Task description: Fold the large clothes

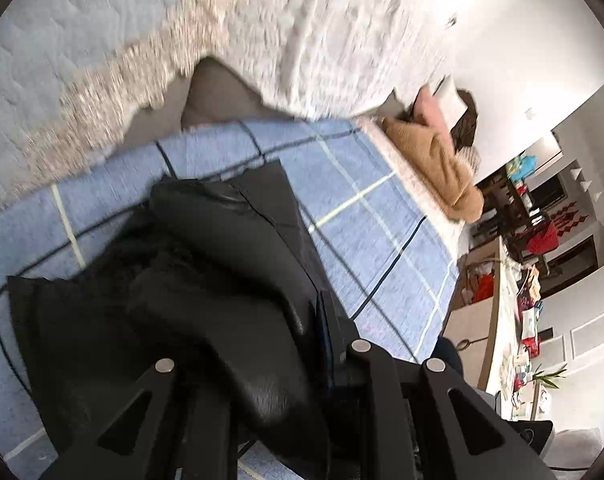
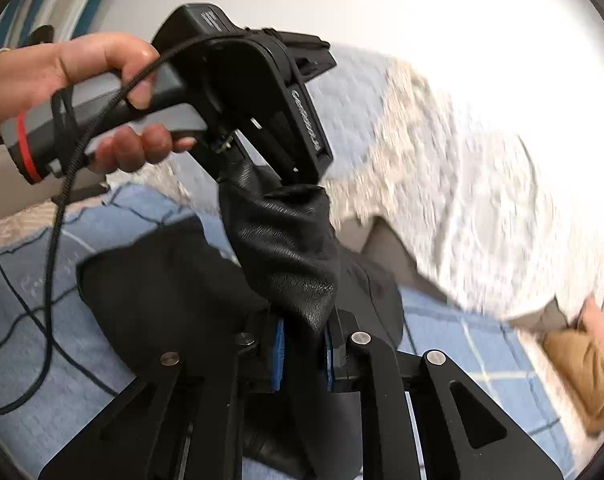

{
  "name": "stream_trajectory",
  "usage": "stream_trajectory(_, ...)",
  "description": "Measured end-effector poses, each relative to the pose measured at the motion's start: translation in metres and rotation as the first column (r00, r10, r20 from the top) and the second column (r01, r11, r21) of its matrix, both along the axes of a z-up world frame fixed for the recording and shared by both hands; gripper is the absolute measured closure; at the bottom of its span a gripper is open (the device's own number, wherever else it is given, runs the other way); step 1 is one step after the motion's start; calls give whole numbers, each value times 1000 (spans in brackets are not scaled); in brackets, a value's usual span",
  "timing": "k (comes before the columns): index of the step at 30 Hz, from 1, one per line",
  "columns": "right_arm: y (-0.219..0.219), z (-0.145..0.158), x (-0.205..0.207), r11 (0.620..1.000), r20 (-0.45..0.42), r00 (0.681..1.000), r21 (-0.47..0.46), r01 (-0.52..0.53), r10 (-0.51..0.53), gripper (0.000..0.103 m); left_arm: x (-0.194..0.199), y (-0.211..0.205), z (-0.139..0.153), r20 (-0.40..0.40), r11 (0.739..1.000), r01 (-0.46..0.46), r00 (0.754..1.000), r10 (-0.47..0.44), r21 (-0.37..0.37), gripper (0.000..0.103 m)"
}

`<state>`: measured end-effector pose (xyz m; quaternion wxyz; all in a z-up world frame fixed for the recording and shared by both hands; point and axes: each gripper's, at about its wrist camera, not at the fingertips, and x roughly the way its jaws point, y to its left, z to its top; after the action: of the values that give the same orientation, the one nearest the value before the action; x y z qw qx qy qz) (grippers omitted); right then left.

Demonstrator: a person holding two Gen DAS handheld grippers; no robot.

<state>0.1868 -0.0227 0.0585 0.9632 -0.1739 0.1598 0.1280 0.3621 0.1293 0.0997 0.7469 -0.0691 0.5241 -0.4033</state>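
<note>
You have both grippers, left gripper (image 2: pixel 257 184) and right gripper (image 2: pixel 304 344), clamped on the black garment (image 2: pixel 285 248); beneath them it lies crumpled, no fold made yet.

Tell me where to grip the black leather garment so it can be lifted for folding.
Hold the black leather garment by its narrow bunched end, from above. It already hangs as a taut strip between the left gripper and the right gripper, both clamped on it, while the wide body lies slack on the blue checked sheet.
</note>
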Motion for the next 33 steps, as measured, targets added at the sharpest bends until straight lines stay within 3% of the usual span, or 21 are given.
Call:
stream_trajectory(4, 24, 15, -9, 999, 55, 997, -13, -48, 49, 89, -2, 18, 16, 41, 1000, -29, 999, 29, 9, 86)
stream_trajectory(7, 37, 16, -7, 997, 55, 995, -16, -80, 81, 89, -1, 34, 11, 34, 998, -61, 998, 60, 28, 86)
stream_trajectory(15, 88, 14, -2, 981, 50, 980, -43, -191, 193, 89, 2, 92, -2, 27, 986, -166, 986, 167, -14, 86)
stream_trajectory(25, 146, -21, 21, 947, -84, 945, -35, -319, 315, 89, 17, 169, -76, -69, 960, -280, 958, 280, 8, 86)
stream_trajectory(33, 173, -57, 49, 937, -244, 906, 46, -345, 346, 89, 30, 200, -122, -89, 953, -301, 950, 301, 6, 84)
